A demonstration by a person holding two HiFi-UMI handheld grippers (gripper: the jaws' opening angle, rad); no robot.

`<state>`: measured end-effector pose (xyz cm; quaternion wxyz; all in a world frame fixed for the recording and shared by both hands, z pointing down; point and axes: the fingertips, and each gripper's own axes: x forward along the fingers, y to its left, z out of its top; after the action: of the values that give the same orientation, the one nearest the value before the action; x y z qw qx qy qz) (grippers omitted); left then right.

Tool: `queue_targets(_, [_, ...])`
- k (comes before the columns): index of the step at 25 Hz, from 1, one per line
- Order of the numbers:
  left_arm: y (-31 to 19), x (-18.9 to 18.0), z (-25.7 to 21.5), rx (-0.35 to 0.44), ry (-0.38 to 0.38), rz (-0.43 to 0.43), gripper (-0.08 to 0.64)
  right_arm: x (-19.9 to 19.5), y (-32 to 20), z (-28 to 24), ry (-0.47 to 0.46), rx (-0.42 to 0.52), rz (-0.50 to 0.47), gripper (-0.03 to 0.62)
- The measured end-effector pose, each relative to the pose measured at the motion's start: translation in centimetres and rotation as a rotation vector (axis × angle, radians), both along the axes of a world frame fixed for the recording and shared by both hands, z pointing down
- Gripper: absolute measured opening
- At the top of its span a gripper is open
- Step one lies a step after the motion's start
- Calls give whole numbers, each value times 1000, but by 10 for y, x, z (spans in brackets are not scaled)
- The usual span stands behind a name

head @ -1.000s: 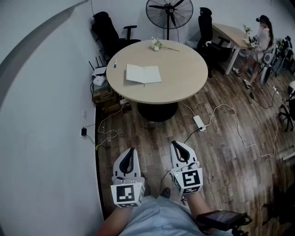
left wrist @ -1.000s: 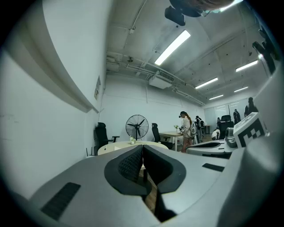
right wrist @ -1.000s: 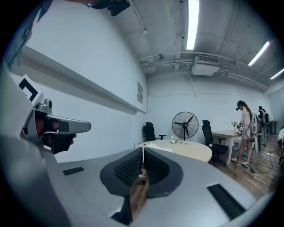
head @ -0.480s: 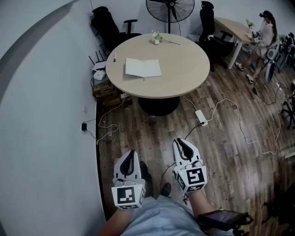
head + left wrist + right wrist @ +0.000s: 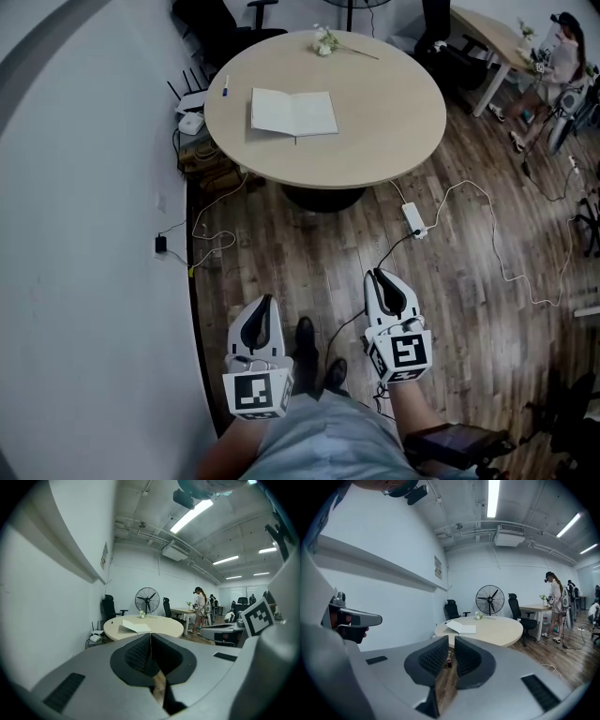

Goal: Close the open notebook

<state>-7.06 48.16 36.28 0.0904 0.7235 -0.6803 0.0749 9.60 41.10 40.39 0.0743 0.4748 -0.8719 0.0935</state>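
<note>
The open notebook [image 5: 293, 112] lies flat, white pages up, on the left part of the round beige table [image 5: 375, 141]. It also shows far off in the left gripper view as the notebook [image 5: 136, 626] and in the right gripper view as the notebook [image 5: 461, 627]. Both grippers hover over the wooden floor, well short of the table, pointing toward it. My left gripper [image 5: 265, 302] is shut, its pads touching and holding nothing [image 5: 150, 637]. My right gripper [image 5: 378, 277] has its jaws drawn together with only a thin slit and nothing in it [image 5: 451, 641].
A small flower sprig [image 5: 325, 39] and a pen [image 5: 226, 87] lie on the table. A power strip [image 5: 415, 220] and cables run across the floor. A white wall is close on the left. Office chairs, a fan [image 5: 147, 600] and a person [image 5: 562, 56] at another desk stand behind.
The table and notebook have come closer and grown in the head view. Both grippers have sunk a little lower in that view, with their jaws unchanged.
</note>
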Motion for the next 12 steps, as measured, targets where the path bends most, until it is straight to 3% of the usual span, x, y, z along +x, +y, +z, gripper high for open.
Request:
queue_targets(5, [-59, -29, -8, 25, 2, 25, 20, -38, -56, -12, -6, 15, -11, 52])
queue_targets(12, [-115, -59, -63, 127, -2, 66, 20, -76, -109, -69, -31, 100, 8, 52])
